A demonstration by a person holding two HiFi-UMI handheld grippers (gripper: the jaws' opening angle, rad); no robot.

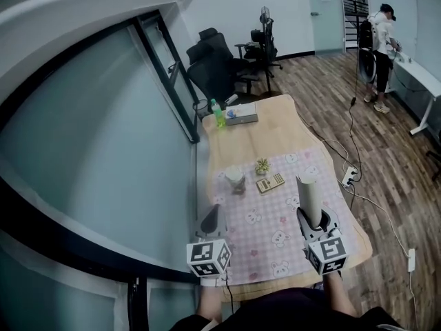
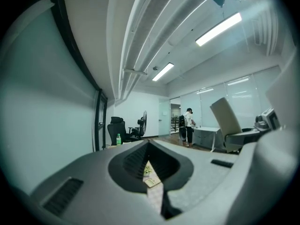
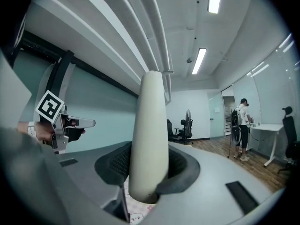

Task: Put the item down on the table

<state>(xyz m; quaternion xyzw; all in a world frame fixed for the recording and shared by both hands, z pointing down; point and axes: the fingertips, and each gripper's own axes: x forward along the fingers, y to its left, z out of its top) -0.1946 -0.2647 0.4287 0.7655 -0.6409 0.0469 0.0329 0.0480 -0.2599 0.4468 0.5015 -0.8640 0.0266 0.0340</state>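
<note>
A cream-coloured cylinder (image 1: 309,195) stands upright in my right gripper (image 1: 313,219), which is shut on its lower end above the right side of the pink patterned cloth (image 1: 269,236). In the right gripper view the cylinder (image 3: 151,135) rises between the dark pads and fills the gap in my right gripper (image 3: 147,184). My left gripper (image 1: 211,221) hovers over the cloth's left edge with its jaws together and nothing in them. The left gripper view shows my left gripper (image 2: 152,172) with only a thin slit between its jaws.
On the wooden table (image 1: 275,126) lie a small potted plant (image 1: 262,165), a calculator-like pad (image 1: 270,182) and a small cup (image 1: 236,180). A green bottle (image 1: 218,114) and a flat box (image 1: 241,114) sit at the far end. Office chairs (image 1: 217,67) stand beyond; a person (image 1: 382,47) stands far right.
</note>
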